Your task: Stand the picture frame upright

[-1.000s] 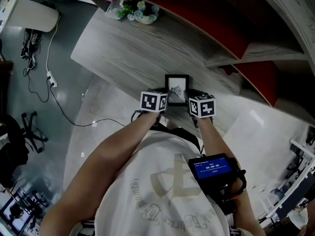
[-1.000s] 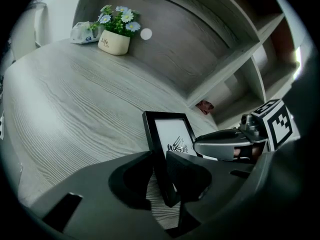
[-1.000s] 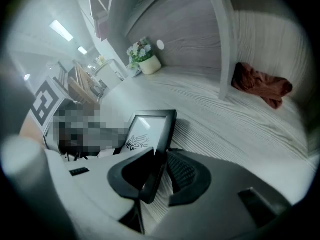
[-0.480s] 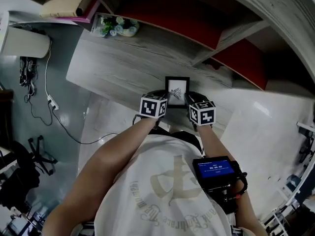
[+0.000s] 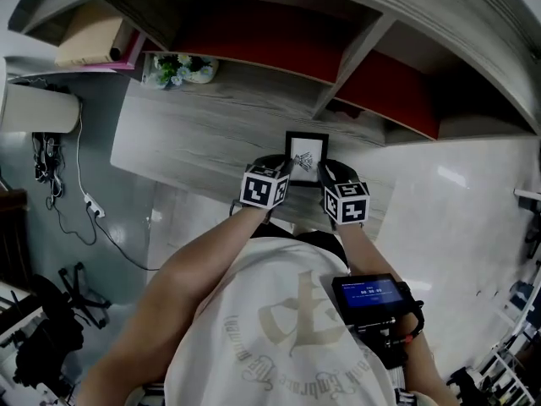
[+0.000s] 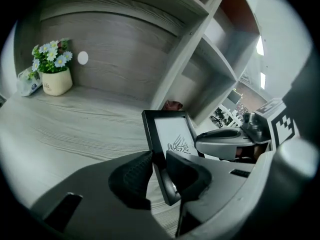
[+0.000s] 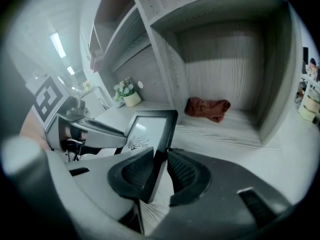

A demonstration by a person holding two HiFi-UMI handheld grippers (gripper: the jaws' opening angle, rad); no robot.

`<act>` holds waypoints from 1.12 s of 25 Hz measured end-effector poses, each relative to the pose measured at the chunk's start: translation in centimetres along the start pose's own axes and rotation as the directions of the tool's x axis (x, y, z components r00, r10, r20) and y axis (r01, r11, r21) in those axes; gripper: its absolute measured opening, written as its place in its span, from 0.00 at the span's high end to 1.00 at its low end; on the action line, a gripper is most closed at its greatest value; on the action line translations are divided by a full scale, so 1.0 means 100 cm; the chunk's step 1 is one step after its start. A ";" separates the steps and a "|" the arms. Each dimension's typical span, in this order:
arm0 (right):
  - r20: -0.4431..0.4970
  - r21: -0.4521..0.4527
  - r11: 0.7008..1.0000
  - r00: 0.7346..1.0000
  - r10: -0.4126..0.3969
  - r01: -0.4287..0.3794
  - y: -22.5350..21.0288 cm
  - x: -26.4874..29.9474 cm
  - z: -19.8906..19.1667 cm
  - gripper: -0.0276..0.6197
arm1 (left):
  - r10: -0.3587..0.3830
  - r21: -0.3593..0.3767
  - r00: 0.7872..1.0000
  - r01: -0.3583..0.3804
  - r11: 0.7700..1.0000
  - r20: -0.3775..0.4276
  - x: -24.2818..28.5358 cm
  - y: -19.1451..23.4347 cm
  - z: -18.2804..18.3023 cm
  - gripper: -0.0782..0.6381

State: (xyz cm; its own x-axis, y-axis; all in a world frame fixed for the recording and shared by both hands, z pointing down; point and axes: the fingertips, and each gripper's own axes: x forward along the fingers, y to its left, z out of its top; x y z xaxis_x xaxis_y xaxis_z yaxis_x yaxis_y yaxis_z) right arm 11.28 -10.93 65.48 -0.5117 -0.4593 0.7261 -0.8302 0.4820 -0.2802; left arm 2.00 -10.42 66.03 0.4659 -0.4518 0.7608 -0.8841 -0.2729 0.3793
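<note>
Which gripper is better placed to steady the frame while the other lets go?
Either, no clear edge: the left gripper clamps the frame on its left side, the right gripper on its right, both low down.

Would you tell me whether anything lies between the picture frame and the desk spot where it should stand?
Nothing visible does. The left tongs and right tongs grip the picture frame by its side edges, and the desk around it is bare; the flower pot and brown cloth sit well aside.

Head camera looks steeply down on the counter (image 5: 194, 134); 2 gripper cameras closely flank the picture frame (image 5: 306, 155), seen in all 3 views.
</note>
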 end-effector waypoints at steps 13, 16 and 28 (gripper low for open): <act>0.166 -0.004 0.998 0.985 -0.054 0.055 -0.013 -0.012 0.033 0.82 | -0.016 0.124 0.996 0.006 0.992 0.083 0.002 -0.009 0.044 0.75; 0.179 0.000 0.998 0.982 -0.059 0.060 -0.016 -0.010 0.042 0.82 | -0.010 0.148 0.995 -0.004 0.989 0.094 0.003 -0.007 0.055 0.75; 0.190 0.004 0.998 0.980 -0.056 0.057 -0.022 0.000 0.052 0.82 | 0.004 0.171 0.995 -0.021 0.985 0.100 0.013 0.003 0.073 0.76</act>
State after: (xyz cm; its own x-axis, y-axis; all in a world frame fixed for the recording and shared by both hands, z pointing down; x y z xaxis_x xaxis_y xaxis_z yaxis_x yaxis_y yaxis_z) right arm 11.93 -15.86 62.85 -0.4969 -0.6190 0.6082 -0.8586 0.4525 -0.2409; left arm 2.63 -17.31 63.30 0.4634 -0.5356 0.7060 -0.8747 -0.4044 0.2673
